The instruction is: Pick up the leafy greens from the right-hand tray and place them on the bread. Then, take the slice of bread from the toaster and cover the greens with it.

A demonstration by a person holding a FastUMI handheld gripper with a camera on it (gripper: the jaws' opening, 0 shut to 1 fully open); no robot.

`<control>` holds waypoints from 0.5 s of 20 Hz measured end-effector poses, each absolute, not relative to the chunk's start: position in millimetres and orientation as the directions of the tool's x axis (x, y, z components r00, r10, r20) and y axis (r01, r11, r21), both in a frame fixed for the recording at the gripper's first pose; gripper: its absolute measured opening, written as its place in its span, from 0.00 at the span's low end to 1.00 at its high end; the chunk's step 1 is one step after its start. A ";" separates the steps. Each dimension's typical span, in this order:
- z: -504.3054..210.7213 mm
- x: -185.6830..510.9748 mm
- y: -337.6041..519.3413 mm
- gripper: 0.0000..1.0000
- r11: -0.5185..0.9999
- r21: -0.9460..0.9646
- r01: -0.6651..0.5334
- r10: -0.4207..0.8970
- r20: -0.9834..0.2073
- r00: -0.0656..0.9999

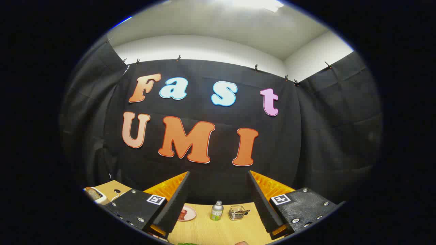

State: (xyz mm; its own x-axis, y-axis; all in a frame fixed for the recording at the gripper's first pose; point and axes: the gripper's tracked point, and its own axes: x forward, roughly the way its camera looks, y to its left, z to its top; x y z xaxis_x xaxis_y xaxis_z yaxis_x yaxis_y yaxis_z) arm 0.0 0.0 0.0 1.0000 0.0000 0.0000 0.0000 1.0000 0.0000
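Note:
My gripper [218,173] is held high above the wooden table [204,231] and stands open, with nothing between its fingers. Off to the left, beyond the left finger, a white toaster [98,198] holds a brown slice of bread [92,193] sticking out of its top. A sliver of green, perhaps the leafy greens [187,243], peeks out just below and between the fingers. The tray and the bread on the table are hidden under the gripper.
Between the fingers, at the far side of the table, stand a small pink plate [190,215] with a reddish piece of food, a little bottle with a green label [216,211] and a small wire basket [236,212]. The black cloth wall rises right behind them.

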 end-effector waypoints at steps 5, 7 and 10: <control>-4.5 5.6 5.4 0.97 1.000 0.014 -0.018 0.018 0.003 1.000; -10.1 8.2 4.2 0.97 1.000 0.012 -0.020 0.020 -0.005 1.000; -17.3 11.2 0.1 0.97 1.000 0.013 -0.017 0.017 -0.014 1.000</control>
